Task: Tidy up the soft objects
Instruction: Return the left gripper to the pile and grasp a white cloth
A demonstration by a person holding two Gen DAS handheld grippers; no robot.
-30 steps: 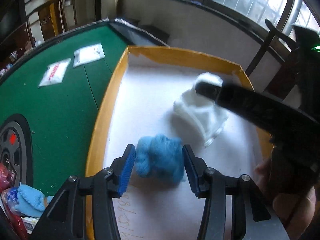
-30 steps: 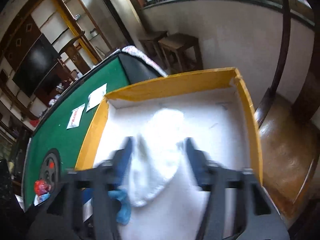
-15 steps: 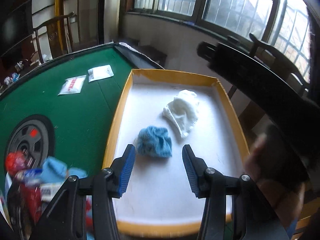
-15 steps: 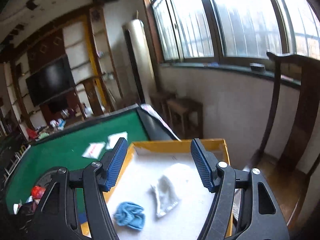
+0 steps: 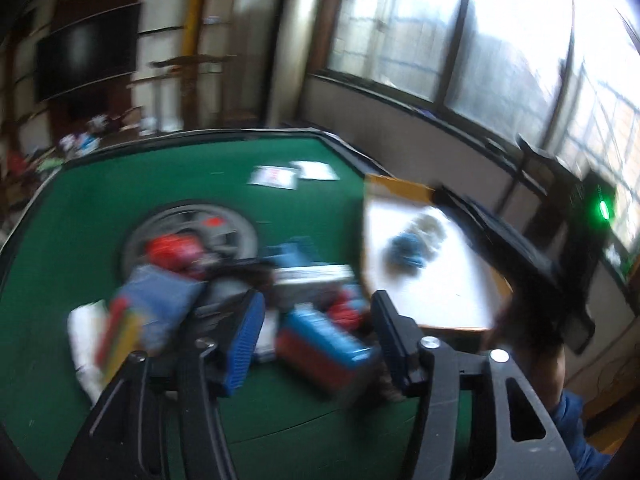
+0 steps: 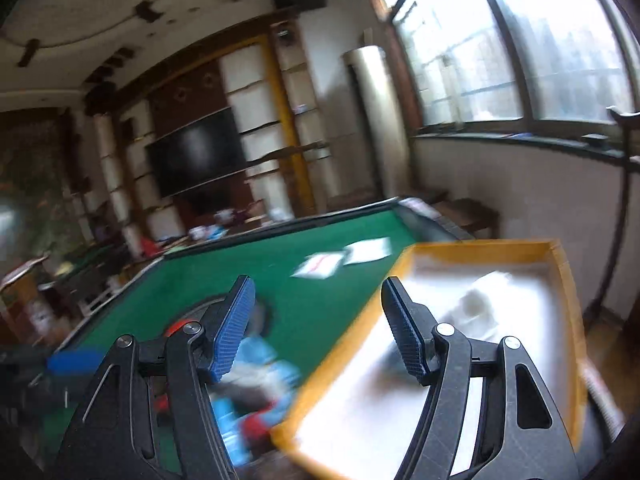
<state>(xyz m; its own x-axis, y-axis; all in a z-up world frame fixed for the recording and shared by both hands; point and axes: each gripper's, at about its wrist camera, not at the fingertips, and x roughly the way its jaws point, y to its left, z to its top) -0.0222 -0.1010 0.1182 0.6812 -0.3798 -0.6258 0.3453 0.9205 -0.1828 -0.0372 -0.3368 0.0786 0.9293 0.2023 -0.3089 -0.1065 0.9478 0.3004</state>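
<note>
Matt green felt table (image 5: 120, 208), fuzzy (woolly) blue cloth (image 5: 406, 246)

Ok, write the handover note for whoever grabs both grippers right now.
Left gripper: jaws opening, nothing between them, over the clutter pile on the green table.
Right gripper: open, empty, above the table beside the yellow-rimmed tray.
Done: blue soft item and white soft item lie in the tray.
Left: light blue cloth in the pile looks soft; move it to the tray. The rest is too blurred to sort.
</note>
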